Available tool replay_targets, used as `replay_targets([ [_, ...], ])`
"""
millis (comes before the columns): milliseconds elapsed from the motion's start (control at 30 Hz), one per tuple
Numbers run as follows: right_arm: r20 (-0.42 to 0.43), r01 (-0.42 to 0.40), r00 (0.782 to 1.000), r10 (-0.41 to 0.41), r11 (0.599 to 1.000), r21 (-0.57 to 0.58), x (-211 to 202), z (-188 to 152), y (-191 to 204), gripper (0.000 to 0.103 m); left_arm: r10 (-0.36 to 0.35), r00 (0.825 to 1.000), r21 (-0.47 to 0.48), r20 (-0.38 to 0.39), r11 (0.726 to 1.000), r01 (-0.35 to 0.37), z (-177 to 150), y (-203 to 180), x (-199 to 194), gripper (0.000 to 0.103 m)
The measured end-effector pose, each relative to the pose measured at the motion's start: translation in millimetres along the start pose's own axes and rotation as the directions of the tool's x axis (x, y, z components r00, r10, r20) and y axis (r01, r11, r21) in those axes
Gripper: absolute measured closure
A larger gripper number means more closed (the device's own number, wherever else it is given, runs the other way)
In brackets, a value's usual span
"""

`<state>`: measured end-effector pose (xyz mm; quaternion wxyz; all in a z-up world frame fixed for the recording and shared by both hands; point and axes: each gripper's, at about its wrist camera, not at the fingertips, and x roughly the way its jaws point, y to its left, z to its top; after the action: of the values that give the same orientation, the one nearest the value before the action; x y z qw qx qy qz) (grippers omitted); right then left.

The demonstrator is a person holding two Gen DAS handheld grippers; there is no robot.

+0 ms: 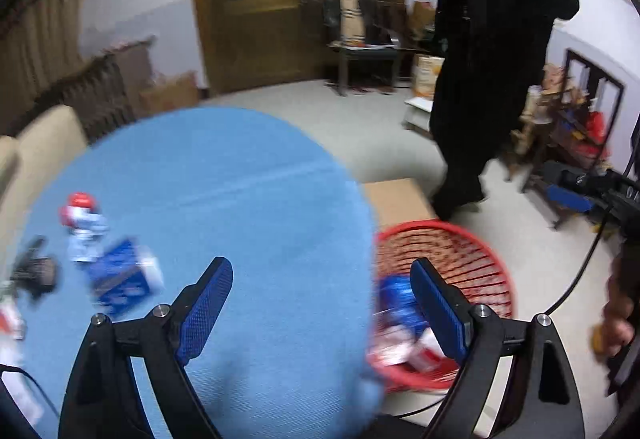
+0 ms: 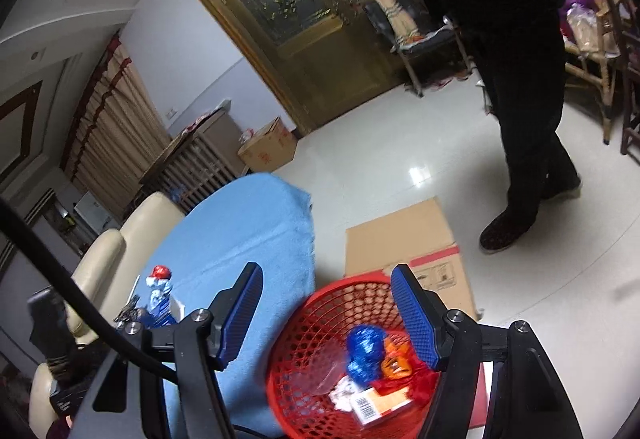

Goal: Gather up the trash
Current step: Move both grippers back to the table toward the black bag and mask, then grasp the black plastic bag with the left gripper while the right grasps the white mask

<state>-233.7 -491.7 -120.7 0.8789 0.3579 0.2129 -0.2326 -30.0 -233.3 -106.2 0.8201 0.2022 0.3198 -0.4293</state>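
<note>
Over the red basket, the right hand-held gripper gapes, empty.

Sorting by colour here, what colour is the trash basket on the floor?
Red. The basket shows best in the right wrist view.

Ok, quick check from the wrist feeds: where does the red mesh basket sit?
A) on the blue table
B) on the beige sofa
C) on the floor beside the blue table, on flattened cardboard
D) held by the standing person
C: the red mesh basket rests on flattened cardboard beside the blue table.
</note>
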Motion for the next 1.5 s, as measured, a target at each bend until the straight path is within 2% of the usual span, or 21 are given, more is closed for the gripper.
replay_targets([
  [67,-0.031,-0.021,0.999,0.02,0.999,-0.032,9,-1,15,0.032,0.091,0.995,-0.025,-0.029,0.996,-0.091,-7,25,-5,0.013],
  [133,-0.066,-0.047,0.997,0.042,0.997,-0.069,21,-2,35,0.032,0.175,0.982,-0.088,-0.075,0.979,-0.182,-16,62,-10,0.013],
  [200,-0.114,-0.086,0.991,0.074,0.991,-0.103,36,-5,58,0.032,0.247,0.962,-0.167,-0.121,0.95,-0.265,-27,106,-18,0.013],
  [267,-0.166,-0.131,0.98,0.108,0.983,-0.131,54,-10,86,0.032,0.319,0.934,-0.235,-0.159,0.907,-0.349,-36,146,-27,0.013],
  [400,-0.261,-0.219,0.95,0.17,0.96,-0.171,88,-21,140,0.032,0.404,0.885,-0.398,-0.231,0.791,-0.465,-61,232,-54,0.013],
  [467,-0.311,-0.264,0.929,0.2,0.948,-0.178,106,-28,166,0.032,0.446,0.847,-0.461,-0.29,0.711,-0.532,-73,273,-64,0.013],
  [567,-0.386,-0.325,0.892,0.236,0.928,-0.183,135,-39,209,0.032,0.473,0.818,-0.516,-0.327,0.636,-0.574,-81,316,-73,0.013],
  [600,-0.408,-0.343,0.88,0.244,0.92,-0.19,144,-43,226,0.032,0.474,0.816,-0.541,-0.331,0.613,-0.576,-82,330,-76,0.013],
  [733,-0.494,-0.393,0.835,0.243,0.892,-0.225,186,-58,291,0.032,0.446,0.837,-0.627,-0.318,0.563,-0.538,-70,370,-67,0.013],
  [867,-0.563,-0.411,0.797,0.219,0.88,-0.24,239,-72,348,0.032,0.42,0.847,-0.662,-0.325,0.539,-0.521,-54,407,-41,0.013],
  [1000,-0.607,-0.397,0.773,0.185,0.887,-0.236,295,-80,387,0.033,0.369,0.856,-0.672,-0.361,0.534,-0.513,-42,429,-5,0.013],
  [1100,-0.638,-0.362,0.757,0.139,0.903,-0.233,335,-87,406,0.034,0.33,0.859,-0.69,-0.392,0.512,-0.511,-40,442,24,0.013],
  [1167,-0.661,-0.337,0.742,0.116,0.916,-0.217,361,-91,412,0.04,0.314,0.86,-0.7,-0.402,0.501,-0.509,-40,449,42,0.013],
  [1233,-0.683,-0.308,0.725,0.089,0.929,-0.206,385,-98,416,0.051,0.305,0.853,-0.694,-0.424,0.496,-0.522,-40,454,60,0.013],
  [1300,-0.696,-0.268,0.716,0.058,0.943,-0.197,402,-102,415,0.054,0.29,0.846,-0.69,-0.447,0.49,-0.533,-42,458,75,0.013],
  [1400,-0.725,-0.22,0.689,0.027,0.96,-0.173,425,-112,412,0.063,0.264,0.836,-0.686,-0.481,0.481,-0.546,-49,461,92,0.013],
  [1467,-0.734,-0.189,0.679,0.004,0.967,-0.169,436,-119,410,0.063,0.236,0.829,-0.683,-0.507,0.477,-0.553,-56,461,104,0.013],
  [1500,-0.733,-0.183,0.68,0.002,0.969,-0.167,439,-121,409,0.065,0.223,0.832,-0.691,-0.507,0.472,-0.548,-60,461,108,0.016],
])
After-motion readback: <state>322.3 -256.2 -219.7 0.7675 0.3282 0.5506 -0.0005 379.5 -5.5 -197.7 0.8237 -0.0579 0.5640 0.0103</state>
